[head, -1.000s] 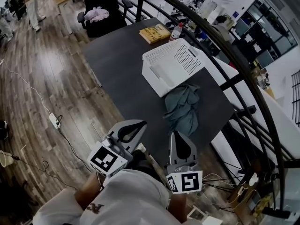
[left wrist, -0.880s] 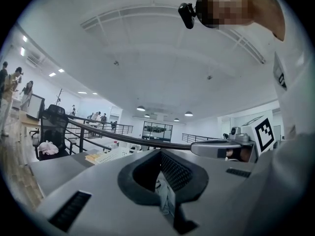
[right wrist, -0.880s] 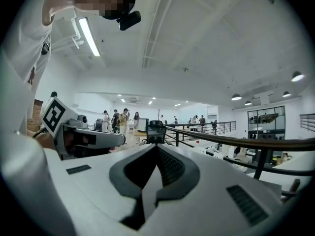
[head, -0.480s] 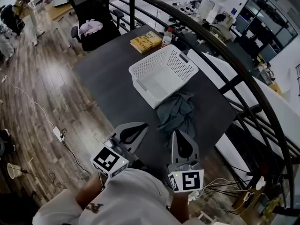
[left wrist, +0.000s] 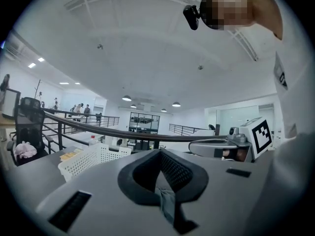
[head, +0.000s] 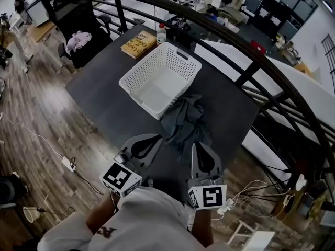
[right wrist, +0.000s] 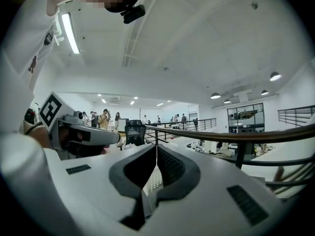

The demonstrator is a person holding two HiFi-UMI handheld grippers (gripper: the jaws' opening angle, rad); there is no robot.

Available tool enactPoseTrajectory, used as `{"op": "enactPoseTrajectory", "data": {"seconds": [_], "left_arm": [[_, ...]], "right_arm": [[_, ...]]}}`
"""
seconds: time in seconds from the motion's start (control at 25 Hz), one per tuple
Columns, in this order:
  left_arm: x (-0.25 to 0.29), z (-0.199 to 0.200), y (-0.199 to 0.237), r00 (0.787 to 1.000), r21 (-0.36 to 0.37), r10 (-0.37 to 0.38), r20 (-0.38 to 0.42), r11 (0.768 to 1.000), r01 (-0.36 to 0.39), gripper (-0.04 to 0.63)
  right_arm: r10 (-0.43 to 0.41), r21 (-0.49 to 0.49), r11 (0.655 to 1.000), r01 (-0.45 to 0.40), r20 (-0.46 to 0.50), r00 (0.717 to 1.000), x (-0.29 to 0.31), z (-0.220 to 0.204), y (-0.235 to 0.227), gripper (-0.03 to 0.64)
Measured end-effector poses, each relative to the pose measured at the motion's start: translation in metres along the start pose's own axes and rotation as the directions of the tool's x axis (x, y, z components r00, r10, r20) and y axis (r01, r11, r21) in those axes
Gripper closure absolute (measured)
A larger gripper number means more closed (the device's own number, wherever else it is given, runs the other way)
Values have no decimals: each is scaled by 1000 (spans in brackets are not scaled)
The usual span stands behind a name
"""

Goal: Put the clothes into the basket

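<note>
We find no writing we can read. The yellow book [head: 138, 44] has a cover title too small to make out, and each gripper's cube shows only a black-and-white square marker.

We count one white perforated basket [head: 143, 62], one heap of grey-blue clothes [head: 183, 123], one book, one red-capped bottle [head: 161, 33] and two grippers. The clothes lie on the dark table [head: 104, 95], outside the basket and touching its near corner. We cannot tell how many garments are in the heap. The basket holds nothing we can see.

The left gripper [head: 158, 136] has its jaws closed together on nothing, its tip just short of the clothes. In its own view a strip of grey fabric [left wrist: 166, 204] shows beyond the jaws. The right gripper [head: 194, 146] is also closed and empty, beside the heap's near edge.

A curved dark railing [head: 235, 41] crosses above the table's far side, and the person's hands are mostly hidden behind the cubes.
</note>
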State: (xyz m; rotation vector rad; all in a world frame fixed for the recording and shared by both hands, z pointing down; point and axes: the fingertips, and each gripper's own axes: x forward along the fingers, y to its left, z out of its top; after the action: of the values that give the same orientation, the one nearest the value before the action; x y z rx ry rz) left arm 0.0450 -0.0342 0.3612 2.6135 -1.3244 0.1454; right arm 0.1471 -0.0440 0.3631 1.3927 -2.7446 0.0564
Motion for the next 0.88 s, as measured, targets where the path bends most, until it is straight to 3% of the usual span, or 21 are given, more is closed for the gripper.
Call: {"op": "enactPoseTrajectory", "data": {"seconds": [0.08, 0.24, 0.44, 0.64, 0.88], "left_arm": [[12, -4, 3, 999, 0, -37, -31, 999, 37, 601], [41, -11, 8, 990, 9, -137, -9, 990, 137, 601], [65, -14, 10, 962, 12, -268, -56, 963, 269, 601], [84, -20, 13, 935, 5, -345, -85, 938, 347, 601], [96, -31, 11, 911, 8, -398, -111, 916, 402, 601]], "right_arm": [[-47, -5, 999, 46, -29, 998, 3, -11, -10, 598], [-153, -25, 988, 152, -87, 984, 12, -33, -32, 598], [-272, -15, 962, 273, -137, 952, 17, -52, -53, 597], [-334, -27, 941, 338, -241, 911, 19, -77, -64, 593], [-346, -29, 934, 357, -336, 876, 21, -119, -70, 532]]}}
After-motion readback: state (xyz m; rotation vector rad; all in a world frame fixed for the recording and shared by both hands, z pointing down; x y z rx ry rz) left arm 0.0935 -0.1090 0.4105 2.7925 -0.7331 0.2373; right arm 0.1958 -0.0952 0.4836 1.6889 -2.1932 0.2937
